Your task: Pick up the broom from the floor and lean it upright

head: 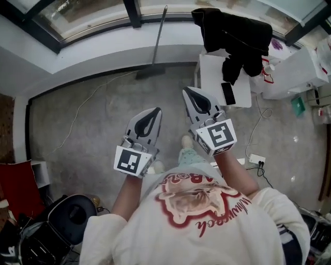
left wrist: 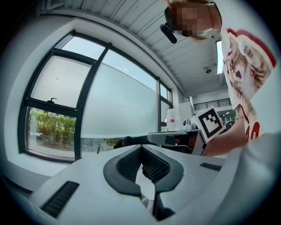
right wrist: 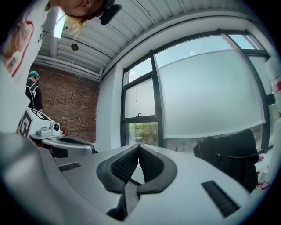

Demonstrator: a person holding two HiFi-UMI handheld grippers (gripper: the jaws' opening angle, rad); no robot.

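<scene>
One floor (head: 103, 119). One white table (head: 210, 77), right of centre. One broom (head: 159, 39), upright, leaning on window wall. Two held level, side by side: left hand-held gripper (head: 155, 111), right hand-held gripper (head: 187, 91), both clenched, empty.

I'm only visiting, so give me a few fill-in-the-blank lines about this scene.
The broom leans against the ledge under the ____.
Both the left gripper and the right gripper are ____ and hold nothing.
A ____ jacket hangs over the white table.
Missing words: window; shut; black.
</scene>
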